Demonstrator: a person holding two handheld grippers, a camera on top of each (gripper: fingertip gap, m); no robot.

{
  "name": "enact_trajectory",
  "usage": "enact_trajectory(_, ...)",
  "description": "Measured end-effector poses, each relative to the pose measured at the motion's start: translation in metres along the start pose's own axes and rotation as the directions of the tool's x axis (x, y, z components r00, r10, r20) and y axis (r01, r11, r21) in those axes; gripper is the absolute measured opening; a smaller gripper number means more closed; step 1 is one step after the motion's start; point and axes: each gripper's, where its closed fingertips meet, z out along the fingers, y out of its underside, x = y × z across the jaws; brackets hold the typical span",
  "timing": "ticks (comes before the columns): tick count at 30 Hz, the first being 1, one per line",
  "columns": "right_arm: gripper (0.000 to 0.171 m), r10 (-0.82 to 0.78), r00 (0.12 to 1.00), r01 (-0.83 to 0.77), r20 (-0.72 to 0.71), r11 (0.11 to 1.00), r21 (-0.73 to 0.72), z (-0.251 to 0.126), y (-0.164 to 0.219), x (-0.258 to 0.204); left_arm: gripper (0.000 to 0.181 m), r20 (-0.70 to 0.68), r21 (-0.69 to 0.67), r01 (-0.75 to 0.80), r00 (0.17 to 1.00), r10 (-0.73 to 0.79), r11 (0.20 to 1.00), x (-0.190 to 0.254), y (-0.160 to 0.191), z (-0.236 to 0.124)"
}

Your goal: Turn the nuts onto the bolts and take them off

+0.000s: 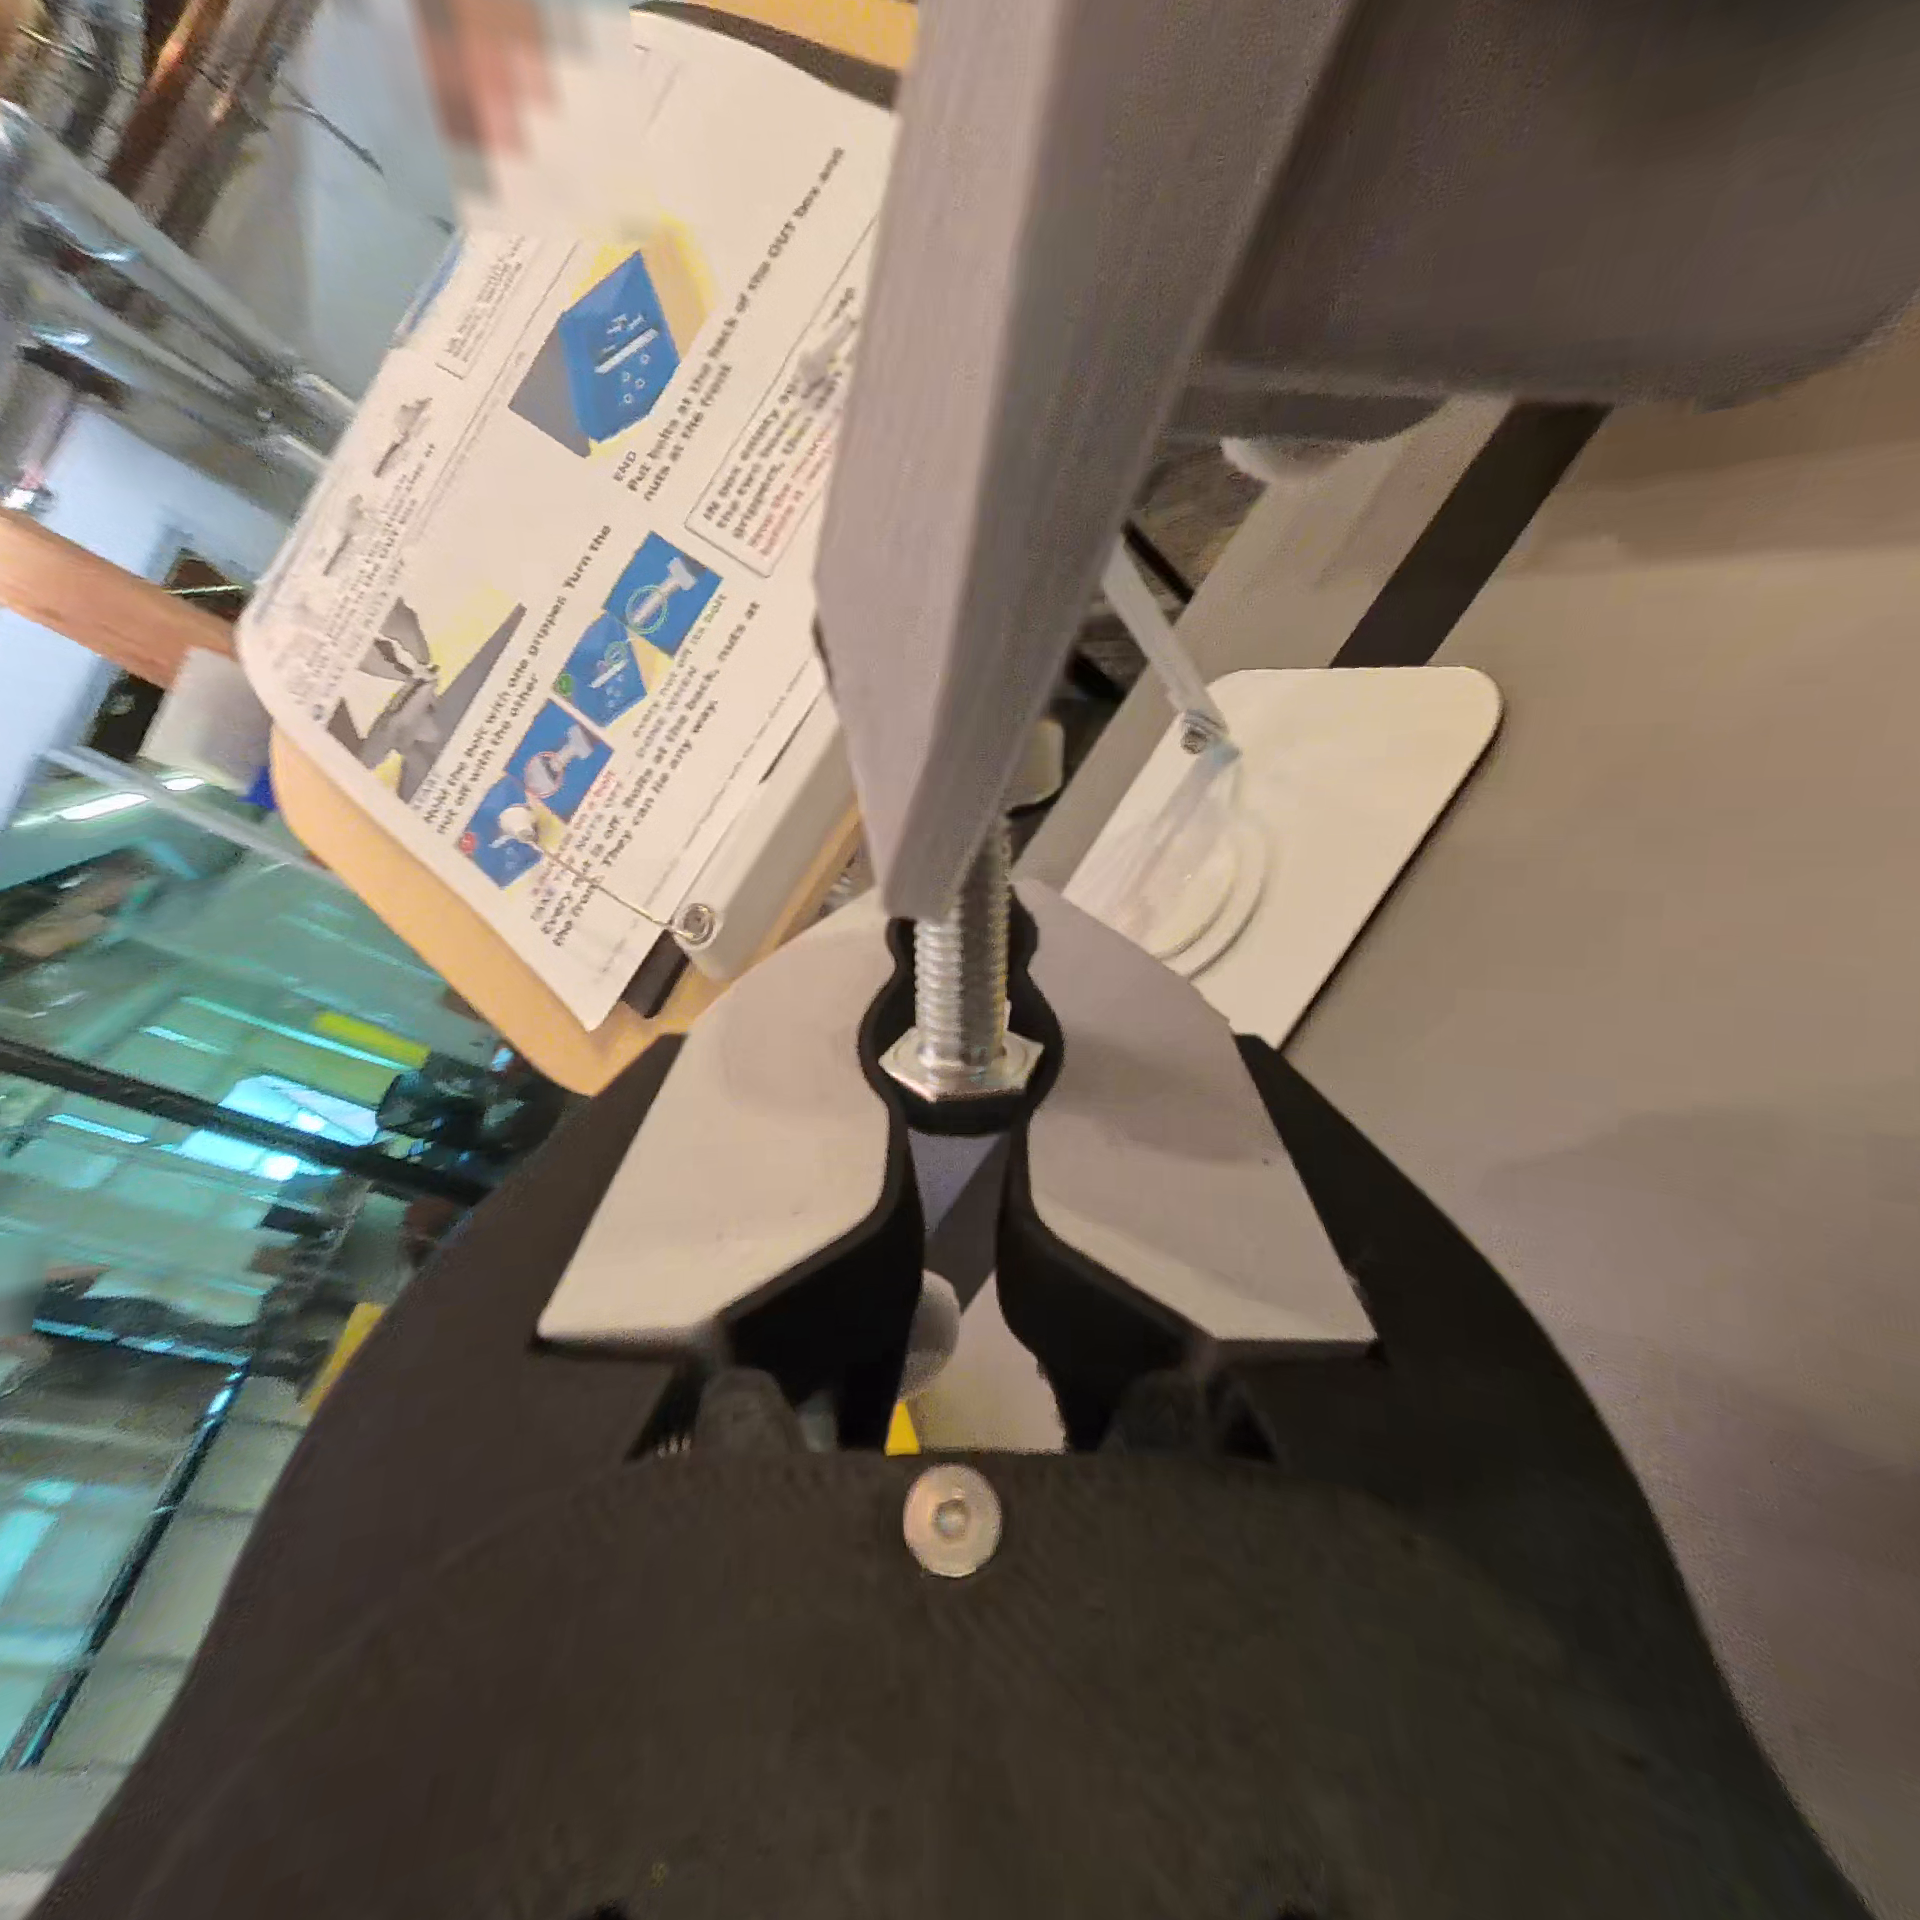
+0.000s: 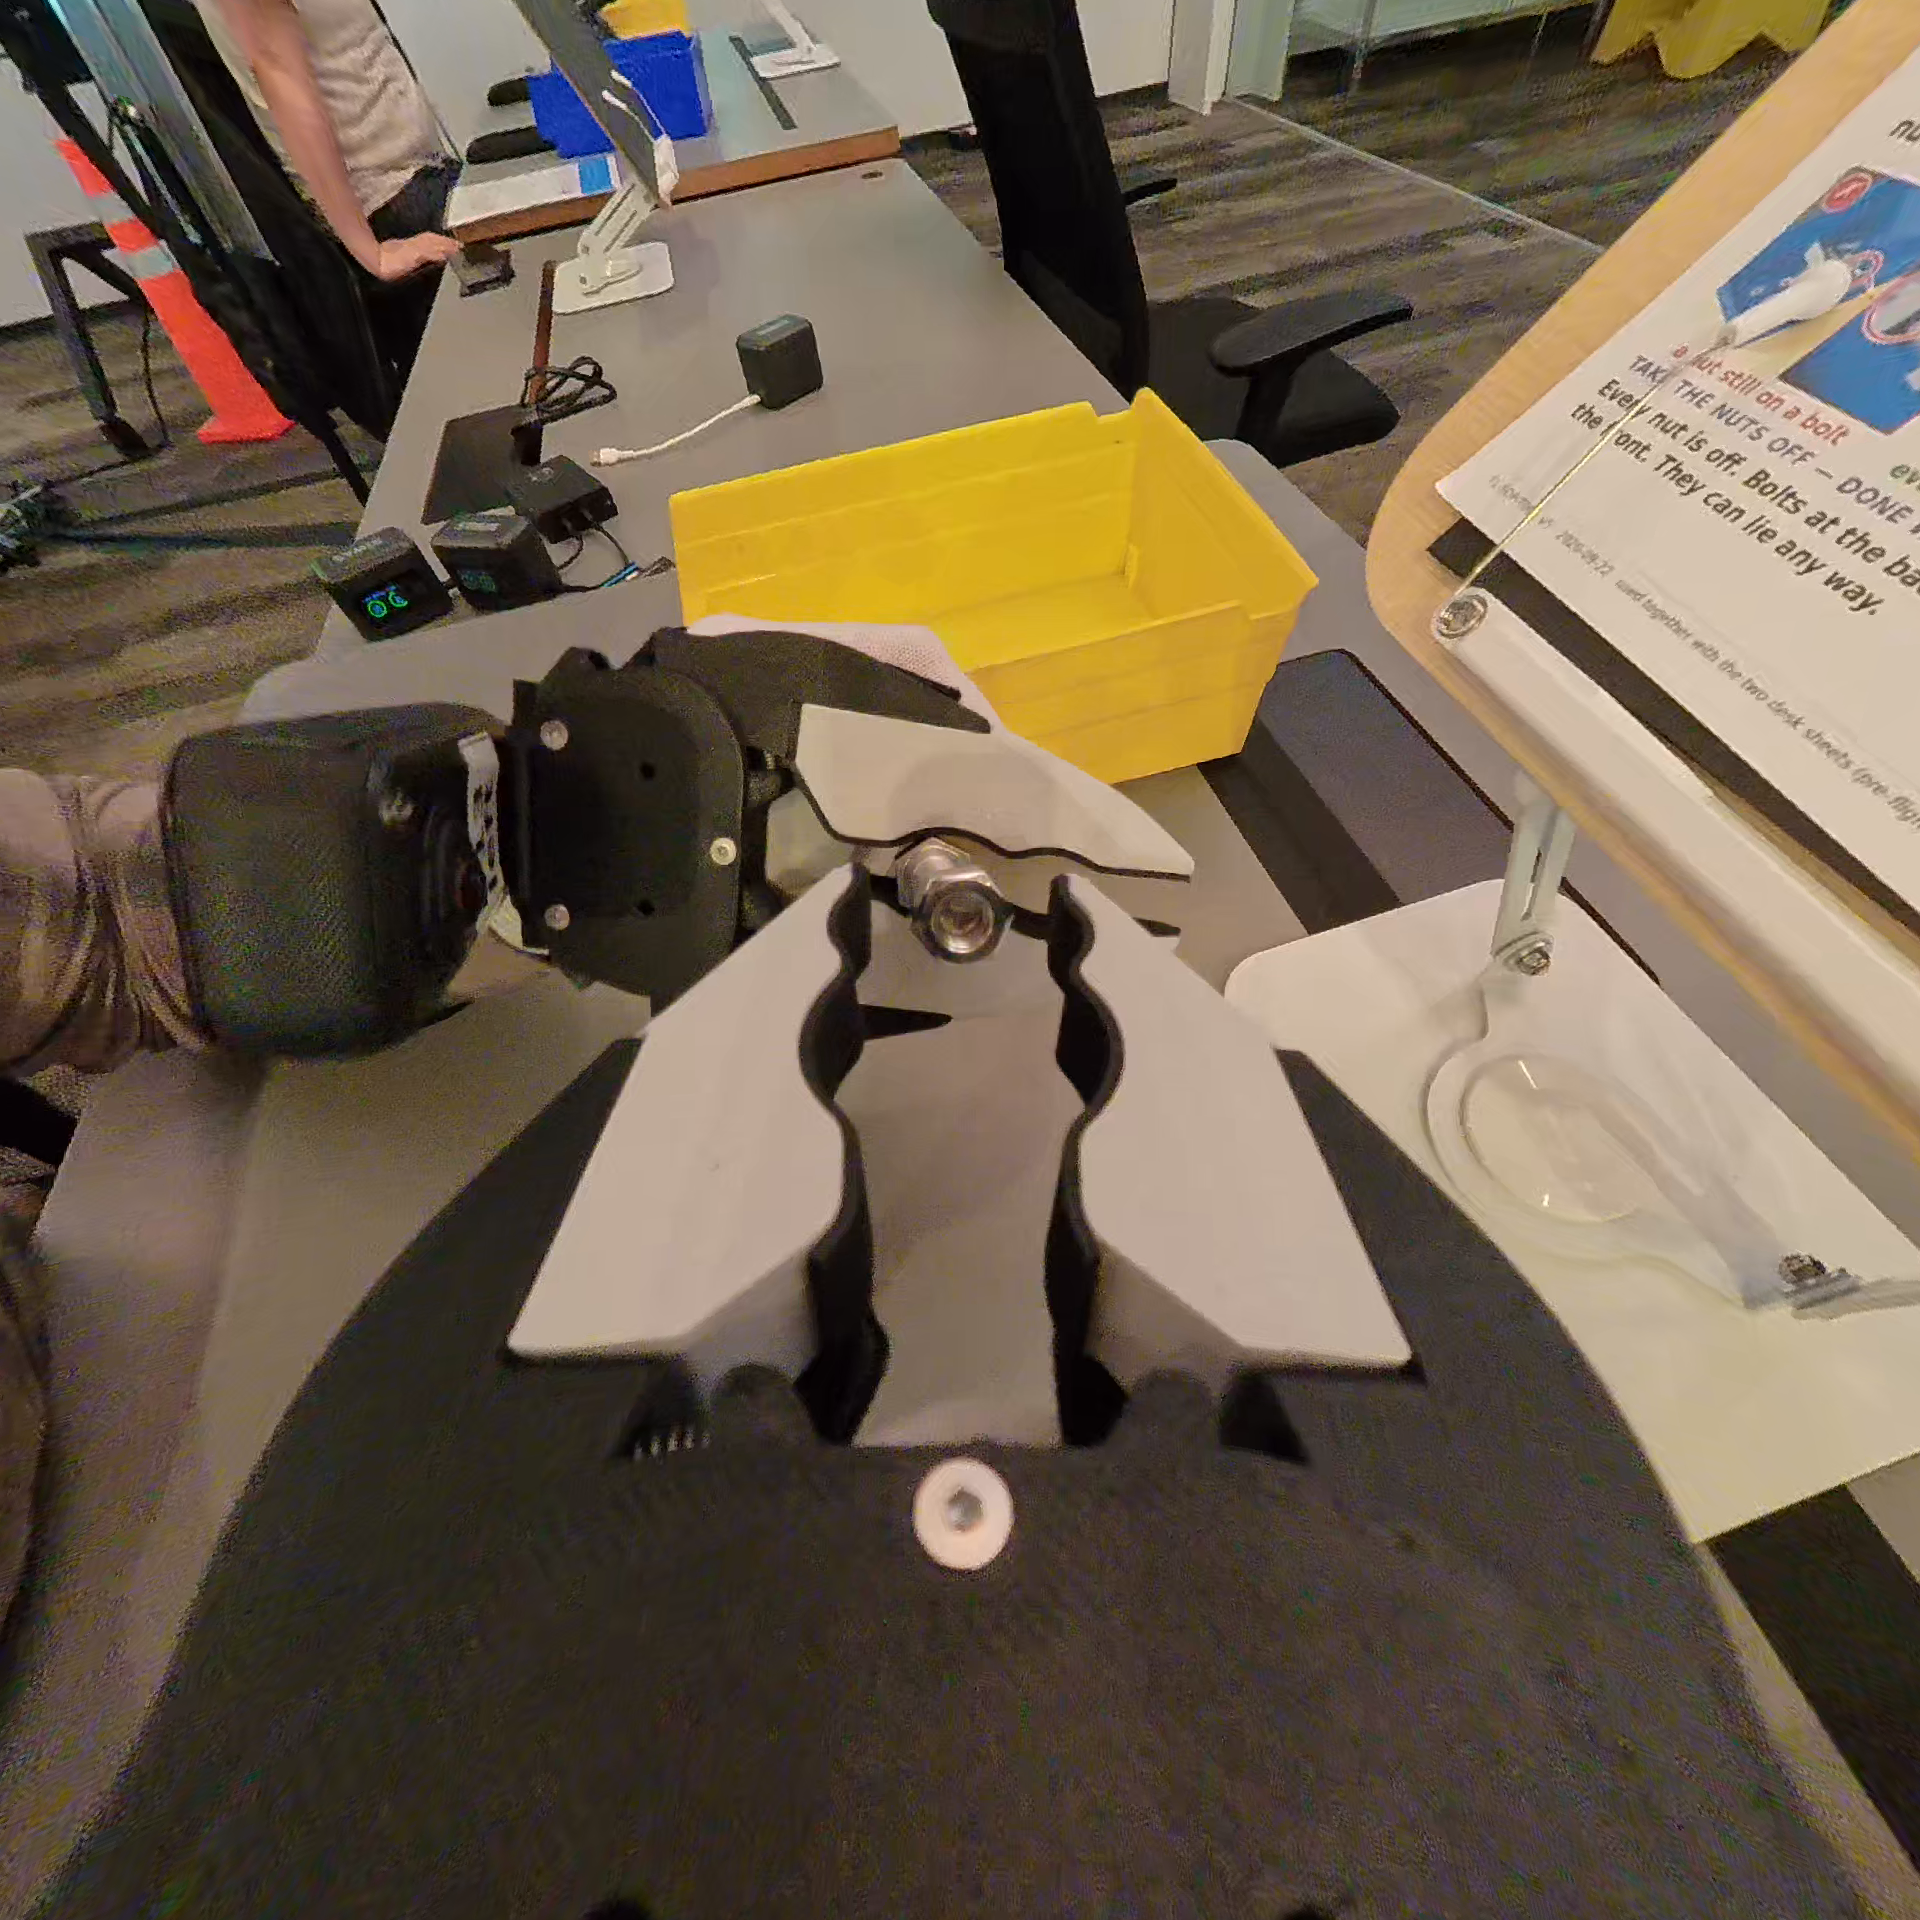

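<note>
Our left gripper (image 1: 961, 1049) has its fingers closed on the hex head of the bolt (image 1: 961, 977), seated in the scalloped notch of the black pads, so the threaded shank juts out past the tips. Our right gripper (image 2: 961, 914) stands with its fingers apart on either side of the nut (image 2: 961, 920), which sits at the shank's free end; whether the pads touch it we cannot tell.

We judge the bolt and nut to be bright steel: small, dense for their size, rigid and slick. The sound hold on the nut is across two opposite flats, not the corners, and the bolt is best kept by its head, clear of the threads.

Outward lie the grey desk (image 2: 935, 312), the empty yellow bin (image 2: 997, 582) behind the grippers, and the tilted instruction sheet (image 2: 1766, 499) on its white stand (image 2: 1455, 1091) to the right.
</note>
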Motion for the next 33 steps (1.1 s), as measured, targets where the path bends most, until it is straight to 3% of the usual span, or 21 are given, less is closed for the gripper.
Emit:
enact_trajectory(3, 0.018, 0.025, 1.000, -0.024, 0.005, 1.000, -0.005, 0.003, 0.003, 0.002, 0.012, 0.016, -0.003, -0.002, 1.000, 0.002, 1.000, 0.002, 0.000, 0.001)
enact_trajectory(12, 0.017, -0.097, 0.995, 0.097, 0.017, 0.995, 0.009, 0.001, 0.000, -0.003, 0.013, -0.035, 0.047, 0.042, 0.999, -0.040, 0.998, 0.006, -0.007, -0.001)
enact_trajectory(14, 0.017, -0.166, 0.986, 0.167, 0.022, 0.986, -0.017, -0.002, 0.003, -0.007, 0.013, -0.118, 0.081, 0.042, 0.993, -0.032, 0.996, 0.014, -0.012, -0.005)
enact_trajectory(16, 0.016, -0.271, 0.962, 0.273, 0.039, 0.960, -0.055, -0.007, 0.007, -0.016, 0.012, -0.343, 0.104, 0.114, 0.936, -0.072, 0.988, 0.037, -0.019, -0.015)
enact_trajectory(18, 0.016, -0.460, 0.882, 0.469, 0.100, 0.875, -0.116, -0.013, 0.018, -0.036, 0.012, -0.656, 0.128, 0.201, 0.752, -0.069, 0.971, 0.070, -0.029, -0.049)
enact_trajectory(20, 0.017, -0.611, 0.764, 0.636, 0.209, 0.767, -0.083, -0.021, 0.022, -0.075, 0.012, -0.906, 0.141, 0.355, 0.423, -0.024, 0.924, 0.093, -0.050, -0.107)
enact_trajectory(21, 0.017, -0.685, 0.684, 0.713, 0.251, 0.700, -0.032, -0.026, 0.021, -0.098, 0.012, -0.971, 0.125, 0.419, 0.238, 0.024, 0.899, 0.101, -0.059, -0.138)
enact_trajectory(24, 0.017, -0.789, 0.547, 0.804, 0.279, 0.588, 0.090, -0.044, 0.005, -0.150, 0.012, -0.982, 0.083, 0.559, -0.094, 0.162, 0.825, 0.110, -0.078, -0.191)
enact_trajectory(27, 0.017, -0.809, 0.566, 0.799, 0.159, 0.586, 0.135, -0.070, -0.023, -0.150, 0.012, -0.988, 0.070, 0.592, -0.067, 0.136, 0.803, 0.118, -0.086, -0.179)
enact_trajectory(30, 0.017, -0.740, 0.662, 0.749, -0.118, 0.649, 0.135, -0.113, -0.061, -0.100, 0.012, -0.996, 0.079, 0.558, 0.020, 0.082, 0.826, 0.120, -0.081, -0.162)
enact_trajectory(33, 0.015, -0.540, 0.742, 0.640, -0.398, 0.747, 0.179, -0.172, -0.092, -0.040, 0.012, -0.993, 0.092, 0.578, 0.110, 0.035, 0.811, 0.106, -0.080, -0.148)
